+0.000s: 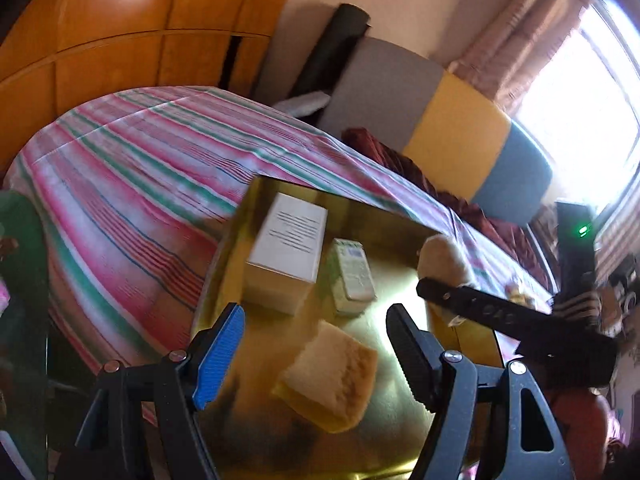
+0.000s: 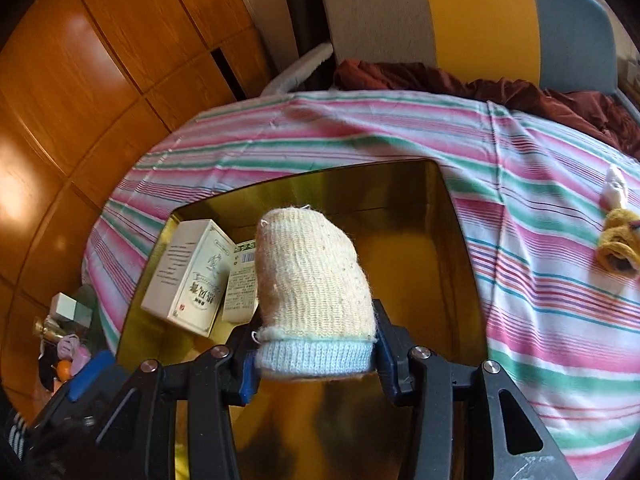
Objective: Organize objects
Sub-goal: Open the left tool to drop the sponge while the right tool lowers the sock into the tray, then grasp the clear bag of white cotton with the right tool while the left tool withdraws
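Strong daylight is admitted through the window, which is blown out to white in the left wrist view. Bright glare is thrown off the gold tray and the glossy wooden panels. Motion blur is seen across the left view, while the right is sharper. Straight edges are bowed by fisheye distortion, and corners are darkened.

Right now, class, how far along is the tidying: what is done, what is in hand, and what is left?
Done: two boxes and a sponge lie in the gold tin. In hand: the right gripper is shut on a knitted sock over the tin; the left gripper is open and empty. Left: a yellow sock and a small white item on the striped sheet.
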### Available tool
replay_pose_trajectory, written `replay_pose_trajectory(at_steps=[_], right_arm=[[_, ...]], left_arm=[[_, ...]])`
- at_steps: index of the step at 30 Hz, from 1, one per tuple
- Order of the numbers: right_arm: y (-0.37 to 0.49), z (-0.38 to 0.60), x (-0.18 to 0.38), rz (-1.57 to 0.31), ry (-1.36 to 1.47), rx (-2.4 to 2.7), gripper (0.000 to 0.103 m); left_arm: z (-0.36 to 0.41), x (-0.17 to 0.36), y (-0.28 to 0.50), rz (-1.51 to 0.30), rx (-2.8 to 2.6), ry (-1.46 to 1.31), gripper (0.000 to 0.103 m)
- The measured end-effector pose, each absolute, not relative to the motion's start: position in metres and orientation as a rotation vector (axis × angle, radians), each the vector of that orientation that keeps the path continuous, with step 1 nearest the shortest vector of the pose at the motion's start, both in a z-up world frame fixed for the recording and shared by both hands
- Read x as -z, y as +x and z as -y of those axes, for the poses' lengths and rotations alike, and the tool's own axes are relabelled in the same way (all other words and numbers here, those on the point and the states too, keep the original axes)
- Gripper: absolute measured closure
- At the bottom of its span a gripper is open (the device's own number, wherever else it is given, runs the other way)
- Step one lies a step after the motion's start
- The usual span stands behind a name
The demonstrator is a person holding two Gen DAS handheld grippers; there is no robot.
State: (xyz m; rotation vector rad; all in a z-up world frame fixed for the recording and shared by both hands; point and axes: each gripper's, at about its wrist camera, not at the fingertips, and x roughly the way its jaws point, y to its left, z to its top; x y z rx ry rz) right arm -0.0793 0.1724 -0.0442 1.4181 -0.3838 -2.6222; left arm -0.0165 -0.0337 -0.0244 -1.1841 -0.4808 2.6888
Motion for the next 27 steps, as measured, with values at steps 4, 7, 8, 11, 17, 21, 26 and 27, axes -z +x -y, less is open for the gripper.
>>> replay_pose_trajectory(at_steps=[4, 7, 8, 11, 17, 21, 26, 27], right_arm=[[-0.100, -0.166, 0.054, 0.401, 1.479, 2.615, 0.056], [-0.113, -0.164, 0.061, 0.427, 1.513, 2.620, 0.054], [-0.117, -0.163, 0.062, 0.435, 1.517, 2.622, 0.054], [-0.125, -0.158, 0.065, 0.476, 1.501, 2.598, 0.045], [-0.111, -0.152, 0.044, 0.443, 1.377, 2.592, 0.034], [-0.096, -0.157, 0.030, 0.448, 1.337, 2.614, 0.034], [-0.077, -0.170, 0.014, 0.428, 1.299, 2.653, 0.032], [-0.072, -0.173, 0.011, 0.419, 1.289, 2.665, 0.031]], left_arm=[[0.043, 0.025, -0.024, 0.527, -2.702, -1.201, 0.029], [0.043, 0.026, -0.025, 0.538, -2.700, -1.202, 0.029], [0.043, 0.026, -0.023, 0.535, -2.697, -1.201, 0.029], [0.040, 0.026, -0.023, 0.521, -2.691, -1.199, 0.029], [0.041, 0.028, -0.021, 0.539, -2.684, -1.208, 0.029], [0.037, 0.029, -0.019, 0.530, -2.672, -1.212, 0.029], [0.026, 0.027, -0.014, 0.488, -2.656, -1.183, 0.029], [0.023, 0.026, -0.013, 0.479, -2.651, -1.175, 0.029]])
